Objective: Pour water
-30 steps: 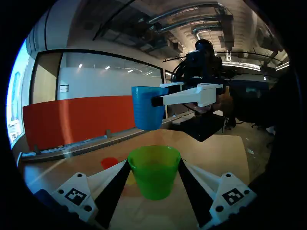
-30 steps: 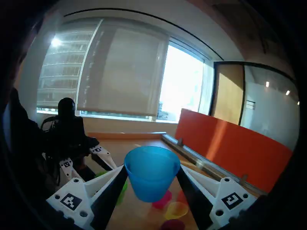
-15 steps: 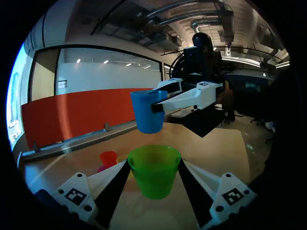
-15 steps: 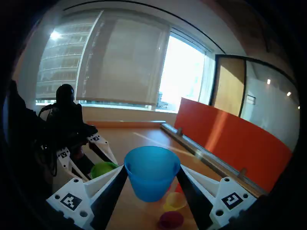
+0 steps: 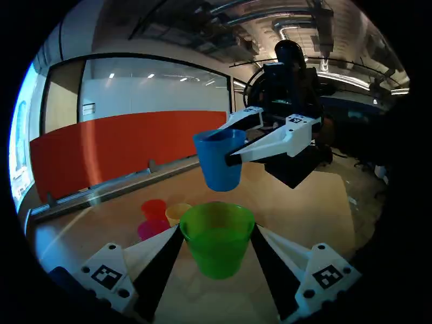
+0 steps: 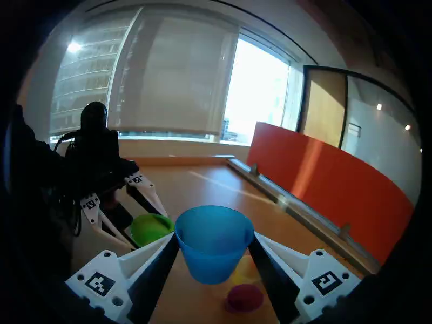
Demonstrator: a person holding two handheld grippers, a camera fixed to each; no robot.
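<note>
Hovering at twelve o'clock above the translucent green plastic cup, a blue plastic cup sits roughly upright, clamped in the right hand-held gripper. The left hand-held gripper grips the green one over the wooden desk. This looks like the pre-pour alignment. Next, the blue rim needs bringing over the green mouth, then tipping slowly.

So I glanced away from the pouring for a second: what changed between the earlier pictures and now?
The right gripper tipped downward, bringing the blue cup lower and nearer the green cup, slightly tilted. The small cups on the table came further into view. Unchanged: both grippers keep their cups clamped, the left gripper holding its cup upright; no water seen pouring.
</note>
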